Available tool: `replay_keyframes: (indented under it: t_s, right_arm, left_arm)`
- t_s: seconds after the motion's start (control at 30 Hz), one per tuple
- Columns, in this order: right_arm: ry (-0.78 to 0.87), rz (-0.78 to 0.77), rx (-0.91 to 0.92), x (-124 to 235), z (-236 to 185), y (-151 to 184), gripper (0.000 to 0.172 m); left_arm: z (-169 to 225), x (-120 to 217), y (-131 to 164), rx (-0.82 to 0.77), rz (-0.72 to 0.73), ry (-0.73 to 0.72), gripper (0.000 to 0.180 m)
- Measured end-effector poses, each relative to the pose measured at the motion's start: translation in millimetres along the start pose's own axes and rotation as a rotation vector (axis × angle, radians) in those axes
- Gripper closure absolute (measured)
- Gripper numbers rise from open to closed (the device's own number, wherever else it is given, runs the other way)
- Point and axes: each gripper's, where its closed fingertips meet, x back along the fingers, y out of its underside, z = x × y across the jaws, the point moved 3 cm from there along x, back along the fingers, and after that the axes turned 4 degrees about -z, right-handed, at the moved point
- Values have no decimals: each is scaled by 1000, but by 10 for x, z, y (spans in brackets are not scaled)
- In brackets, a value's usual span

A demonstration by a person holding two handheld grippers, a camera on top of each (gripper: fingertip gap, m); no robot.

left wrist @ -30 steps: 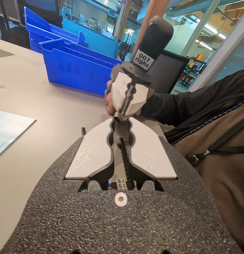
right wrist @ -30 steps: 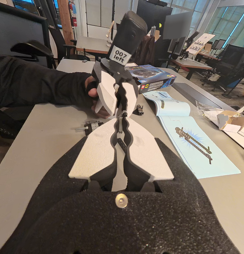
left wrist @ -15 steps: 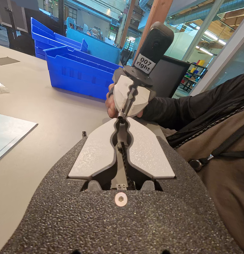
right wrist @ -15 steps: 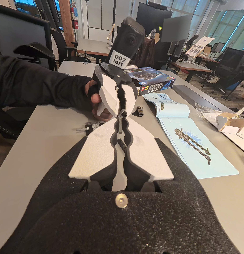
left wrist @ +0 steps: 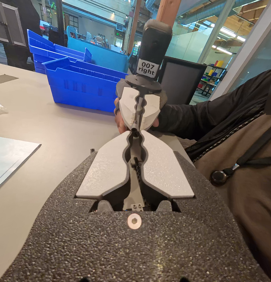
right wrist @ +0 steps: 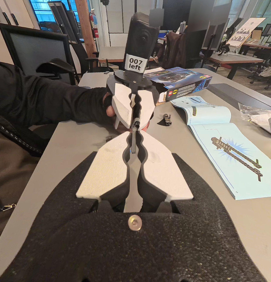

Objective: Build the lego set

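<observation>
My two grippers meet tip to tip above the grey table [left wrist: 47, 122]. My right gripper [right wrist: 134, 133] is shut on a thin dark grey rod [right wrist: 133, 143] that lies along the slot between its fingers. In the left wrist view the rod's hollow end [left wrist: 134, 129] sticks out of the right gripper [left wrist: 135, 127]. My left gripper [left wrist: 135, 133] is shut on a small black piece [left wrist: 135, 134] that touches the rod's end. This piece also shows in the right wrist view [right wrist: 137, 122], at the left gripper's tips [right wrist: 136, 124]. A hand holds each gripper.
A long black beam with holes [left wrist: 137, 169] and a grey studded plate [left wrist: 137, 206] lie under my left gripper. Blue bins [left wrist: 86, 87] stand behind. An open pale blue booklet [right wrist: 223, 145], a dark box [right wrist: 182, 82], a small black figure [right wrist: 167, 119] and a plastic bag [right wrist: 260, 116] lie to the right. Less than 4 cm separates the two grippers' tips. From either gripper's tips it is about 20 centimeters to the small black figure [right wrist: 167, 119].
My left gripper's jaws narrowed from clearly apart to shut on the black piece at the rod's end. Both grippers stayed tip to tip and shifted slightly. The right grasp on the rod is unchanged.
</observation>
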Motion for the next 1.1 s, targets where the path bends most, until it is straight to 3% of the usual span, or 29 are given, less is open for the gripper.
replay_keyframes:
  t_s: [0.97,1.03,1.1]
  right_arm:
    - [-10,-88,-56,-46,37,129,167]
    - [3,-121,-87,-48,77,154,165]
    - [54,-158,-95,-16,156,166,148]
  left_arm:
    - [-60,-70,121,33,-97,-42,173]
    - [-94,-72,136,36,-119,-68,174]
    - [-108,-76,120,47,-126,-79,174]
